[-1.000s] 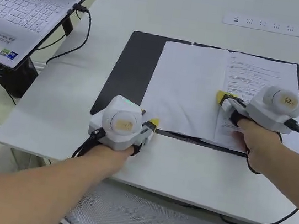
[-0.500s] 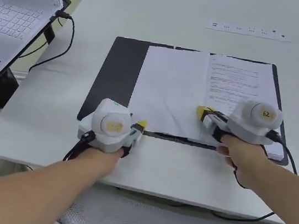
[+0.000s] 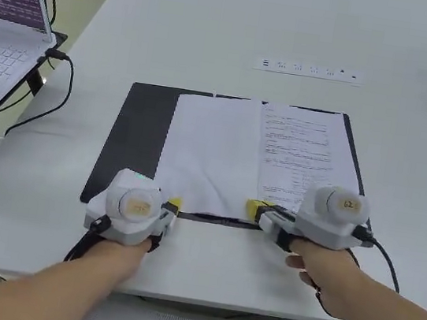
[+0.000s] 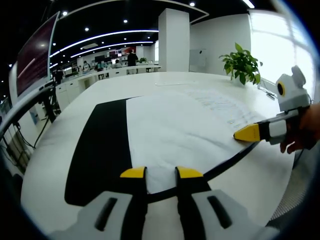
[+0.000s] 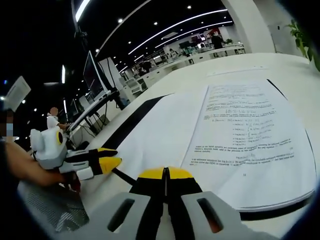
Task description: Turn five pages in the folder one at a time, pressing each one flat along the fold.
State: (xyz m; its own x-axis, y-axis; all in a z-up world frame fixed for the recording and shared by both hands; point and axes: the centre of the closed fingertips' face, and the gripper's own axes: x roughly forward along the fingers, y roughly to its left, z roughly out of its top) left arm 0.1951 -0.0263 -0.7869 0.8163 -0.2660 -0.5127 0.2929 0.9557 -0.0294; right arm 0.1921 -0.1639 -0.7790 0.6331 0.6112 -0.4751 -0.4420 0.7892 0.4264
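Note:
The folder point(image 3: 133, 137) lies open on the white table, black cover at left, a blank white page point(image 3: 211, 152) in the middle and a printed page point(image 3: 302, 152) at right. My left gripper point(image 3: 171, 204) sits at the blank page's near edge, jaws a little apart, with the page's edge point(image 4: 160, 181) showing between the yellow tips point(image 4: 161, 173). My right gripper point(image 3: 256, 211) is shut, its tips point(image 5: 163, 173) low over the fold near the folder's front edge. Each gripper appears in the other's view, the right gripper point(image 4: 247, 133) and the left gripper point(image 5: 105, 161).
A laptop point(image 3: 1, 27) stands at the far left with a black cable point(image 3: 51, 97) trailing onto the table. A white power strip point(image 3: 310, 69) lies behind the folder. The table's front edge point(image 3: 203, 290) runs just below both hands. A potted plant point(image 4: 242, 62) stands far off.
The head camera has tilted, so the whole scene has shifted. My right gripper has come down the fold toward the folder's near edge. The left gripper stays at the page's near edge.

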